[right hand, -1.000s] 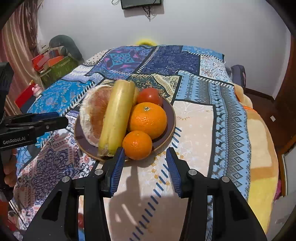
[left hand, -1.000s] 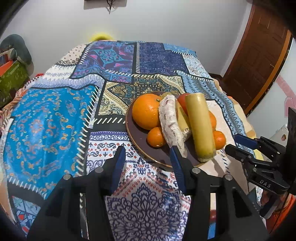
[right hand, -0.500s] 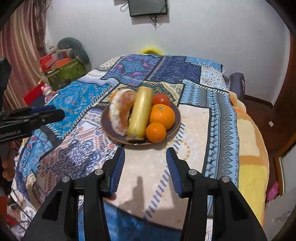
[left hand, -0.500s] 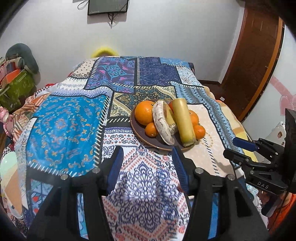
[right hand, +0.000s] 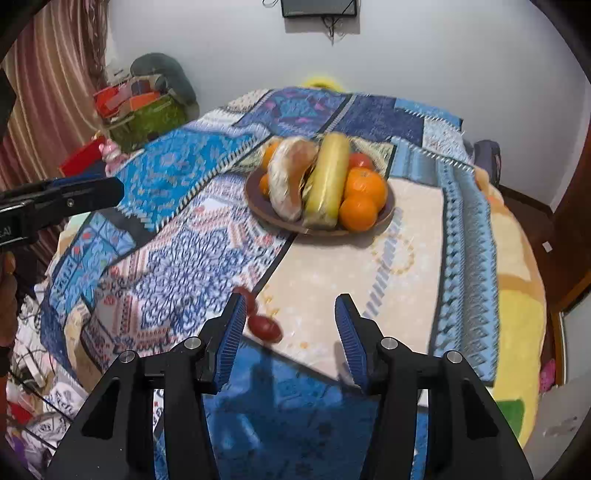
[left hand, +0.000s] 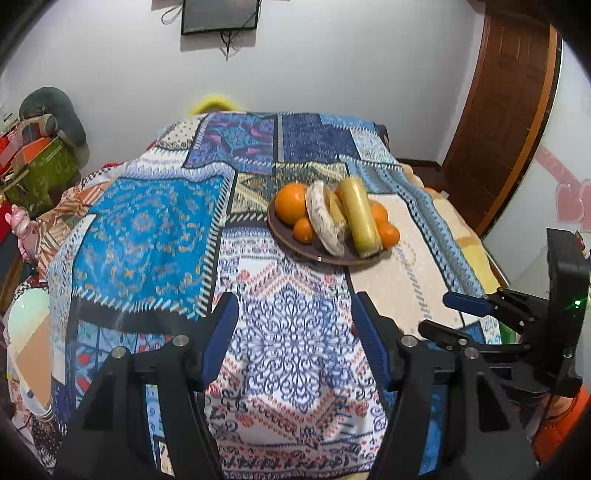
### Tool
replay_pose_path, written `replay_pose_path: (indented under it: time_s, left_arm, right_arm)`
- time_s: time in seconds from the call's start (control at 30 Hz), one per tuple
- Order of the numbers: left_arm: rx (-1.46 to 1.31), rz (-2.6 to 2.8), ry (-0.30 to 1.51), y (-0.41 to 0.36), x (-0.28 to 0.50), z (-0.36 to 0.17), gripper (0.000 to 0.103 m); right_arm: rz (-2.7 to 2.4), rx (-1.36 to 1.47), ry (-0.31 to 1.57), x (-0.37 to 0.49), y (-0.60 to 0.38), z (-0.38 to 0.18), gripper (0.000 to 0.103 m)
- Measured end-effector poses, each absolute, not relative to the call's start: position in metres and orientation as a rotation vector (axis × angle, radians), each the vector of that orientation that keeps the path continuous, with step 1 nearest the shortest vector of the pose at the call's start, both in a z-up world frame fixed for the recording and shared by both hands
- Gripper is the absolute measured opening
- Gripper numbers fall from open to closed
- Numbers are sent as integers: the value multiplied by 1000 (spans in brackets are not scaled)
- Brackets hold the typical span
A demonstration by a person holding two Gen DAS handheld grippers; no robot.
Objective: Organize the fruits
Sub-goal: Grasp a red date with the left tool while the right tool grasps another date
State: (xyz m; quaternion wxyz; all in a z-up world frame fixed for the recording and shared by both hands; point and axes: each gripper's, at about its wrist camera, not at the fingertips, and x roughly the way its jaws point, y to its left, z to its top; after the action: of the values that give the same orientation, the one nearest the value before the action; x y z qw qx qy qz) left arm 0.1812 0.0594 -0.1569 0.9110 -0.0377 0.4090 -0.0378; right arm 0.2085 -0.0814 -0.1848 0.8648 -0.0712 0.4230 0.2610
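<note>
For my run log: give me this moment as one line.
left gripper: open, empty, jaws just widening | right gripper: open, empty | plate: full of fruit, on bedspread, untouched

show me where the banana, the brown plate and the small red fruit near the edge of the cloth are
banana (right hand: 327,181), right wrist view, middle of its yellow length.
brown plate (right hand: 258,206), right wrist view, bare near rim on its left.
small red fruit (right hand: 265,328), right wrist view, centre of its skin.

A plate (right hand: 384,214) sits on the bed's patchwork cover (left hand: 147,229), fruit piled in it: oranges (right hand: 364,182) on the right, a banana (right hand: 327,177) down the middle, a wrapped piece (right hand: 290,177) left of it, and a screen (left hand: 220,15) on the wall behind
</note>
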Motion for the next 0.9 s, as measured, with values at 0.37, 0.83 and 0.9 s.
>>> replay_pose_path:
  time_s: [0.37, 0.83, 0.9]
  left_arm:
    - [-71, -91, 936, 56, 177, -190, 63]
    - [-32, -162, 1026, 21, 200, -221, 63]
    - [-21, -175, 1034, 13, 204, -225, 63]
  right_arm:
    - [594, -152, 990, 209, -63, -225, 47]
    - [605, -120, 950, 211, -73, -224, 24]
    - [587, -104, 934, 212, -82, -219, 24]
